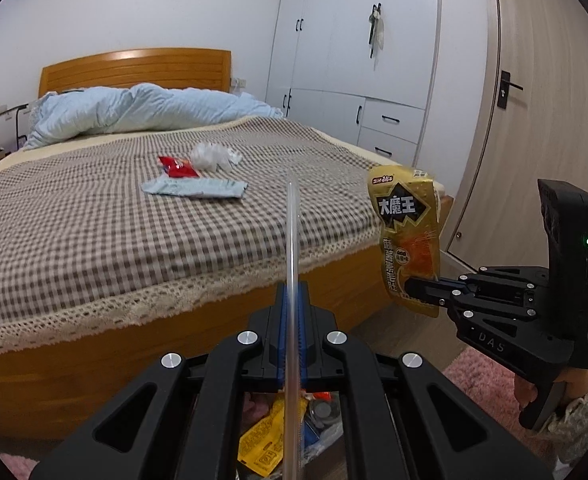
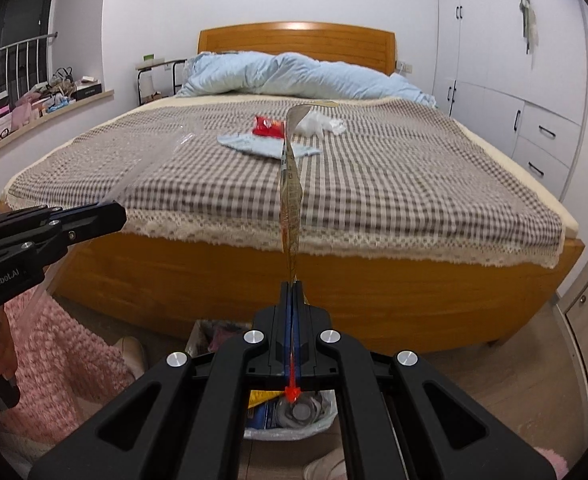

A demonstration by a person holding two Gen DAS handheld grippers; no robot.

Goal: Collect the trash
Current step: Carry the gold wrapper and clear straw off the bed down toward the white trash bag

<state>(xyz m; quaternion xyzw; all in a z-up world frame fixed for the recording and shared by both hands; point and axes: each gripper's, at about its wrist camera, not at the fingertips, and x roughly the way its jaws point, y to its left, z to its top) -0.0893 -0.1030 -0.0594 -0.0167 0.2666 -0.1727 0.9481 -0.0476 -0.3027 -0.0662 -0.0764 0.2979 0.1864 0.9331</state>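
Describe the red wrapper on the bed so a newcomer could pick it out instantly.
Start at the bed with its brown checked cover. Near its middle lies a small cluster of litter. The red wrapper is the only bright red piece, sitting between the flat pale blue packet and the crumpled white plastic.

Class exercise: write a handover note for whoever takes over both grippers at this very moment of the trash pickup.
Left gripper: shut on a clear plastic piece.
Right gripper: shut on the gold snack wrapper.
Both hang above the trash bin, which already holds trash.
Left on the bed: red packet, white crumpled plastic, pale blue wrapper.
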